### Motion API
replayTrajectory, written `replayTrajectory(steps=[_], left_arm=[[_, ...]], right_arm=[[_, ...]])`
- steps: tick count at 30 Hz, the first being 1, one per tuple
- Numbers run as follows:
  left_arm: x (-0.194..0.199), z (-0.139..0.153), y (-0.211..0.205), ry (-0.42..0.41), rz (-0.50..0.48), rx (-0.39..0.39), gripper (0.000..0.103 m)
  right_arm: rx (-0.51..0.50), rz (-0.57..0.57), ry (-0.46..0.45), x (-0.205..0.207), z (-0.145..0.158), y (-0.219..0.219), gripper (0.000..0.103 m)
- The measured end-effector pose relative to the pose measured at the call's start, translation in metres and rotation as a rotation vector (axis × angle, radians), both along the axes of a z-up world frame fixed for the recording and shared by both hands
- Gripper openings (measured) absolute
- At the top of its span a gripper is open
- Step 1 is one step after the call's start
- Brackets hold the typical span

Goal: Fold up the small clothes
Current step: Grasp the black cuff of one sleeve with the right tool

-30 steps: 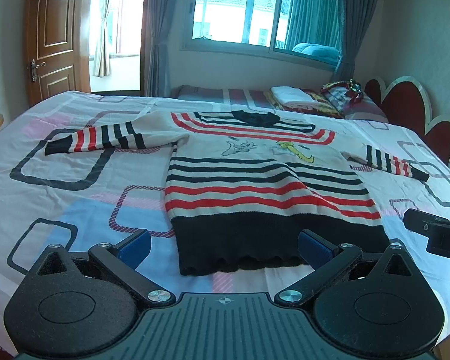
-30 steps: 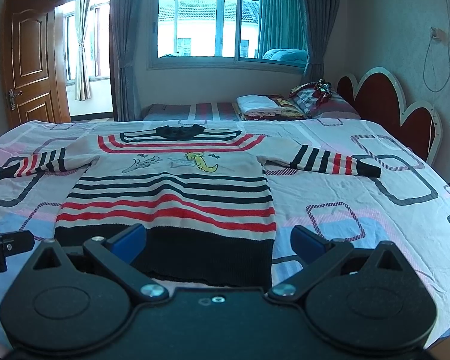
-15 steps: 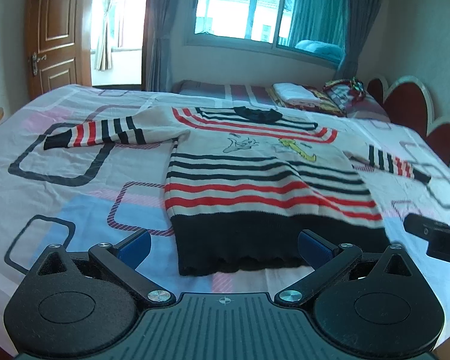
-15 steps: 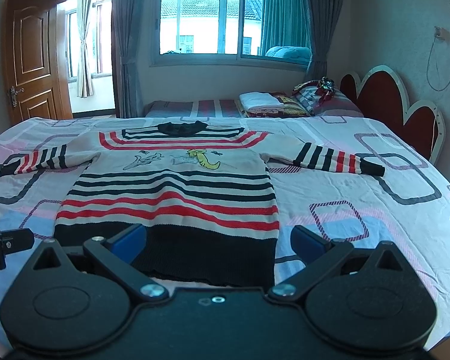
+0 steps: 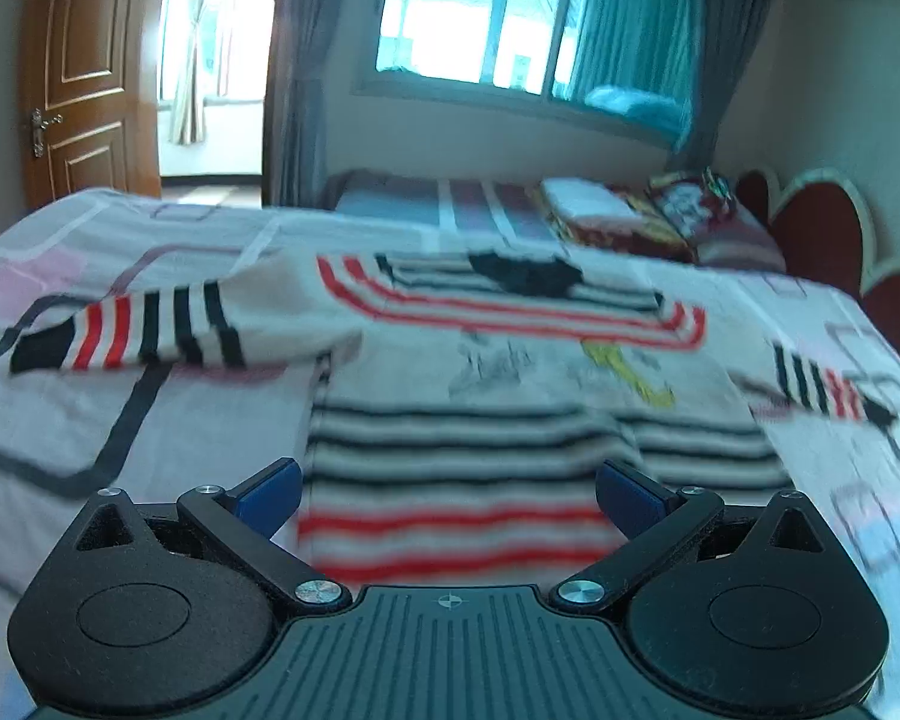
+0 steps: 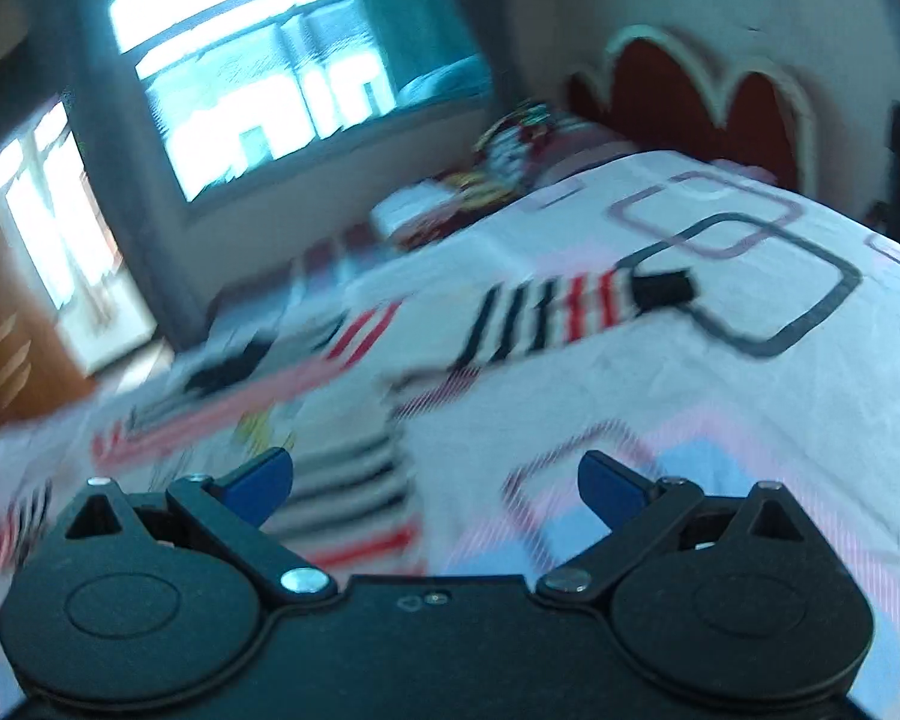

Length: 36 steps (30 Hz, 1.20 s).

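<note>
A striped knit sweater (image 5: 486, 372) lies flat and face-up on the patterned bedsheet (image 5: 90, 420), collar toward 12 o'clock and both sleeves spread wide, so its long axis runs straight away from the grippers. The left gripper (image 5: 447, 483), jaws apart and empty, hovers over the sweater's lower body, its left sleeve (image 5: 132, 330) at 10 o'clock. The right gripper (image 6: 435, 480), also spread and empty, is nearer the right sleeve (image 6: 576, 306), at 1 o'clock and well apart.

A wide bed (image 5: 120, 414) covered in a white sheet printed with grey, pink and blue rounded squares carries a cream knit sweater (image 5: 510, 372) with red and black stripes, spread flat, both sleeves stretched outward.
</note>
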<state>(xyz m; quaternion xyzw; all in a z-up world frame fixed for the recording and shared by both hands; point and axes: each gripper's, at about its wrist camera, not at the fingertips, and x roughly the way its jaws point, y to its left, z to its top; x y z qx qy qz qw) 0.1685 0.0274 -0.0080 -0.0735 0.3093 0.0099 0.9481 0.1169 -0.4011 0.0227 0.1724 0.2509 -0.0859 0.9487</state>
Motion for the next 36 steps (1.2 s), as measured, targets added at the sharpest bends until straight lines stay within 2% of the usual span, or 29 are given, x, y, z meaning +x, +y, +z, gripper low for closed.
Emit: replayTrajectory(steps=[3, 4, 5, 6, 7, 8, 10, 12, 14, 18, 22, 27, 31, 34, 35, 36], left_arm=[[0.036, -0.005, 0.004, -0.005, 0.021, -0.026, 0.103], [0.049, -0.009, 0.005, 0.001, 0.039, -0.027, 0.103], [0.059, -0.013, 0.006, 0.010, 0.048, -0.029, 0.103], [0.071, -0.018, 0.006, 0.022, 0.055, -0.035, 0.103], [0.082, -0.023, 0.007, 0.033, 0.063, -0.037, 0.103], [0.091, -0.028, 0.008, 0.045, 0.073, -0.036, 0.103], [0.105, -0.038, 0.008, 0.066, 0.080, -0.034, 0.103], [0.117, -0.049, 0.008, 0.085, 0.079, -0.030, 0.103], [0.129, -0.059, 0.007, 0.112, 0.077, -0.026, 0.103], [0.147, -0.072, 0.011, 0.140, 0.085, -0.040, 0.103], [0.165, -0.080, 0.015, 0.149, 0.098, -0.060, 0.103], [0.179, -0.086, 0.017, 0.158, 0.102, -0.079, 0.103], [0.181, -0.090, 0.015, 0.167, 0.090, -0.085, 0.103], [0.182, -0.093, 0.017, 0.179, 0.091, -0.089, 0.103], [0.182, -0.092, 0.018, 0.179, 0.095, -0.091, 0.103], [0.181, -0.090, 0.019, 0.176, 0.098, -0.093, 0.103]], right_arm=[[0.032, -0.090, -0.057, 0.035, -0.001, -0.044, 0.098], [0.046, -0.114, -0.067, 0.048, -0.003, -0.058, 0.094], [0.062, -0.137, -0.072, 0.062, -0.007, -0.071, 0.070], [0.083, -0.157, -0.067, 0.077, -0.012, -0.084, 0.041], [0.113, -0.173, -0.050, 0.093, -0.020, -0.099, 0.039], [0.147, -0.196, -0.033, 0.108, -0.029, -0.112, 0.046], [0.203, -0.252, -0.018, 0.133, -0.050, -0.135, 0.050], [0.284, -0.296, 0.002, 0.155, -0.074, -0.158, 0.060], [0.362, -0.328, 0.020, 0.172, -0.098, -0.175, 0.060], [0.448, -0.363, 0.049, 0.196, -0.132, -0.191, 0.055], [0.450, -0.359, 0.016, 0.207, -0.136, -0.192, 0.054], [0.513, -0.386, -0.037, 0.211, -0.142, -0.209, 0.047], [0.514, -0.368, -0.014, 0.208, -0.140, -0.206, 0.045], [0.452, -0.348, 0.011, 0.210, -0.136, -0.193, 0.045], [0.452, -0.356, 0.016, 0.212, -0.135, -0.194, 0.034], [0.457, -0.370, 0.025, 0.216, -0.134, -0.197, 0.010]])
